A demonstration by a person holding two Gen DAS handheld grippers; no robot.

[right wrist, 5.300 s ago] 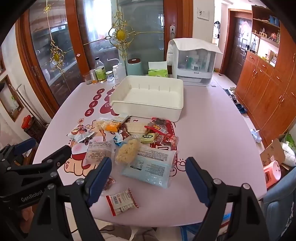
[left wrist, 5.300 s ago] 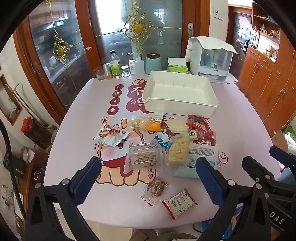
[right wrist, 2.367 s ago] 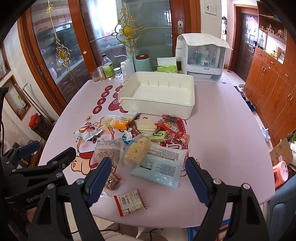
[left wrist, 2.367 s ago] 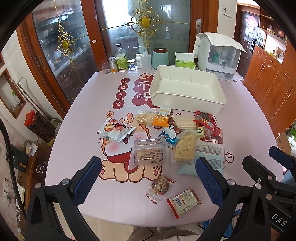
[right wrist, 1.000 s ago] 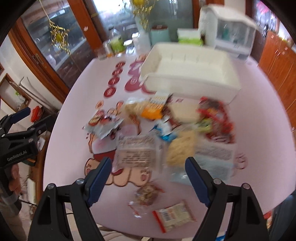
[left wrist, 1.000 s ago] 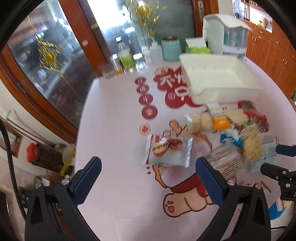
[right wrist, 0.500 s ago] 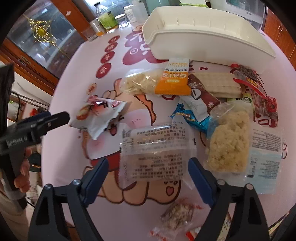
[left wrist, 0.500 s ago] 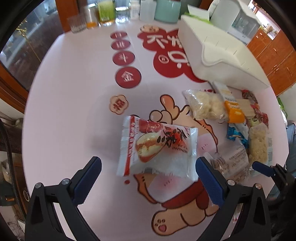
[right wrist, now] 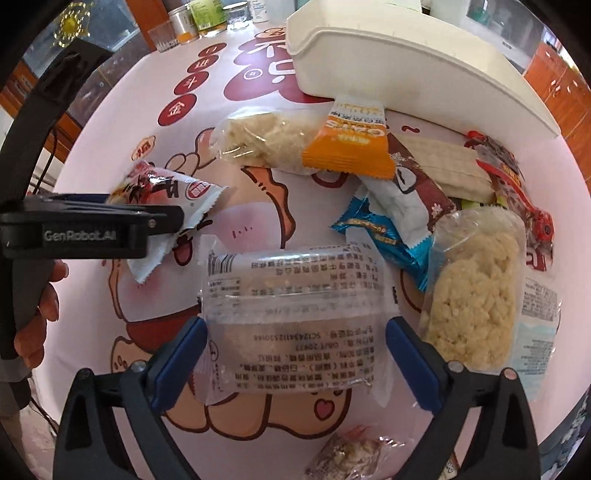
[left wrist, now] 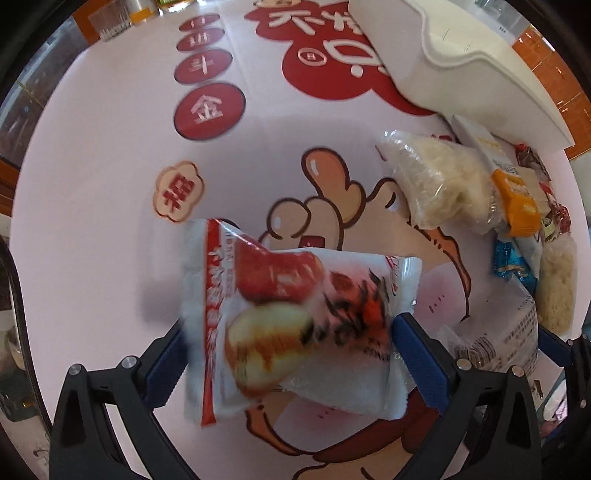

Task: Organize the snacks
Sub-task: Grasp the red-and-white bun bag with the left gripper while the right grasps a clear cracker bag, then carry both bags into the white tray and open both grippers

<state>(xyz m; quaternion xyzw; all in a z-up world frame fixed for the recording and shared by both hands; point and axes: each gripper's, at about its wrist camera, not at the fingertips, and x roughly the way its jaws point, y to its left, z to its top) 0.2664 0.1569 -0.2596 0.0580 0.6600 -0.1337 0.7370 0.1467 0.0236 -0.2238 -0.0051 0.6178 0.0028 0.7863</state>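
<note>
A white and red bun packet [left wrist: 295,321] lies between the pads of my left gripper [left wrist: 288,354], which stands open around it. It also shows in the right wrist view [right wrist: 173,206], partly behind the left gripper's finger [right wrist: 92,229]. My right gripper [right wrist: 295,358] is open around a clear packet with printed text [right wrist: 291,310]. A white bin [right wrist: 406,59] stands at the far side of the table; it also shows in the left wrist view [left wrist: 461,62].
Several other snacks lie in a heap: a pale cracker bag [right wrist: 266,140], an orange packet [right wrist: 347,144], a blue packet [right wrist: 384,232], a rice cake [right wrist: 476,302], red packets [right wrist: 517,184]. Bottles and jars [right wrist: 199,18] stand at the far edge. A nut packet [right wrist: 351,454] lies near.
Both grippers have come down close to the table. The left one now straddles the bun packet and the right one straddles the clear printed packet. Both stay open.
</note>
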